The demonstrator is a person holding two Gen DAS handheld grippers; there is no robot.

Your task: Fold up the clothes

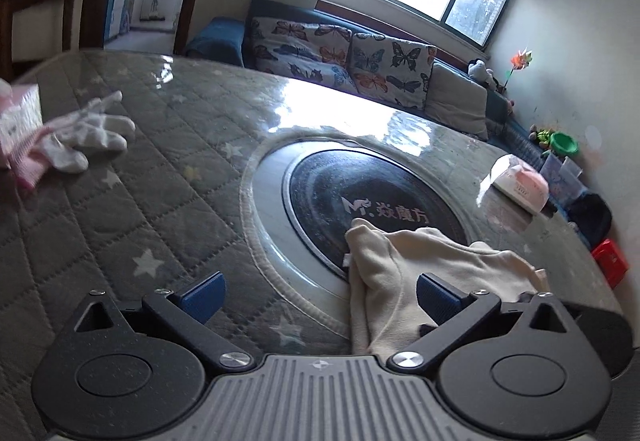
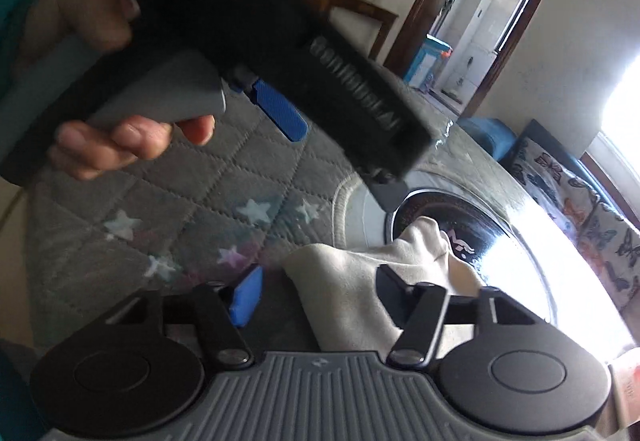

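Observation:
A small cream garment [image 1: 404,265] lies crumpled on the table, partly over the black round hotplate [image 1: 360,193]. My left gripper [image 1: 320,295] is open just above the table, its right finger over the garment's near edge. In the right wrist view the same garment [image 2: 360,281] lies between my open right gripper's [image 2: 316,291] fingers. The left gripper [image 2: 280,113], held in a hand, hovers above and to the left there, blurred.
The table has a grey quilted cover with stars [image 1: 132,201] under glossy film. White and pink small clothes [image 1: 80,137] and a box [image 1: 20,113] lie at far left. A tissue pack [image 1: 520,185] sits at right. A butterfly-print sofa [image 1: 340,53] stands behind.

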